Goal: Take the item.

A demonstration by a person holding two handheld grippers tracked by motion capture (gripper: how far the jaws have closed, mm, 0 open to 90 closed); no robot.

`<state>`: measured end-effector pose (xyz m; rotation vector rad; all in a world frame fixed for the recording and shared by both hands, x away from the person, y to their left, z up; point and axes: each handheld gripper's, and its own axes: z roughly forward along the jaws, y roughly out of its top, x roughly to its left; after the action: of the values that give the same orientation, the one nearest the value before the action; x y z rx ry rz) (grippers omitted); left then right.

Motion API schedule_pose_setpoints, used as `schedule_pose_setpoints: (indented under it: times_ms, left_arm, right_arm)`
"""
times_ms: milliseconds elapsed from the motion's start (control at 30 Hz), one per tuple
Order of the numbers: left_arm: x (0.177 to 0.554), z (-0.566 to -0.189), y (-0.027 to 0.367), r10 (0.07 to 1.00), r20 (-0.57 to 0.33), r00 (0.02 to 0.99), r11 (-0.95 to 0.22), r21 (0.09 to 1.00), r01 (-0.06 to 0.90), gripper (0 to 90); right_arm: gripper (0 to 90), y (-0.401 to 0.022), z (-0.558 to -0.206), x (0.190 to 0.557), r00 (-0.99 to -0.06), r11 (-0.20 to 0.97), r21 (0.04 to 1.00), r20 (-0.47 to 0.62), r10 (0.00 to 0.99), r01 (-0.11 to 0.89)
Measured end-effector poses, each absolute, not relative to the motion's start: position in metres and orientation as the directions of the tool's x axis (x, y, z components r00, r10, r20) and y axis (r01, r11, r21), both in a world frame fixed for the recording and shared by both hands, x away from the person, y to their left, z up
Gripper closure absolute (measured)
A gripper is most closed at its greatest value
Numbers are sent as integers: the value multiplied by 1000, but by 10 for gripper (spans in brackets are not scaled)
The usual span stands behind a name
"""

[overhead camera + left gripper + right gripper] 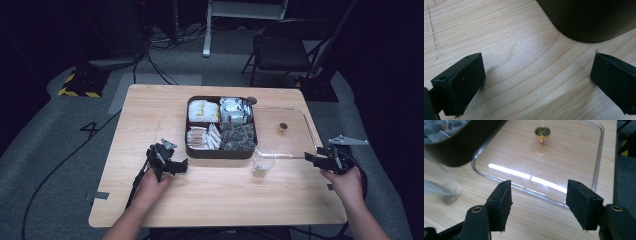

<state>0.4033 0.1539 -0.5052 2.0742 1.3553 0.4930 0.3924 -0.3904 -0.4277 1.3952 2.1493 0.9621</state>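
Observation:
A dark brown divided box [220, 152] sits mid-table, its compartments holding several kinds of packets. Its rounded dark corner [589, 22] lies just beyond my left gripper [536, 80], which is open and low over bare wood. In the high view the left gripper [172, 162] rests left of the box. A clear lid [544, 162] with a gold knob [542, 133] lies flat to the right of the box. My right gripper [539, 200] is open just short of the lid's near edge. A clear plastic cup [263, 164] stands in front of the box.
The wooden table [220, 200] has free room along its front and left. A folding chair [285, 47] stands beyond the far edge, and cables cross the grey floor. The right gripper [325, 160] hangs at the table's right edge.

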Motion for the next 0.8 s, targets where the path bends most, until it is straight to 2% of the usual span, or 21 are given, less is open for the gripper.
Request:
schedule_pose_setpoints:
  times_ms: [500, 633, 800]
  left_arm:
    - [402, -505, 156, 914, -19, 406, -293, 661, 691, 1]
    - [402, -505, 157, 913, -20, 408, -293, 662, 690, 2]
    - [401, -505, 157, 914, -22, 405, -290, 663, 690, 2]
  right_arm:
    - [342, -413, -472, 383, -375, 240, 654, 72, 924, 718]
    - [283, -408, -486, 380, -393, 276, 627, 53, 918, 728]
    - [229, -401, -490, 378, -402, 295, 643, 22, 915, 707]
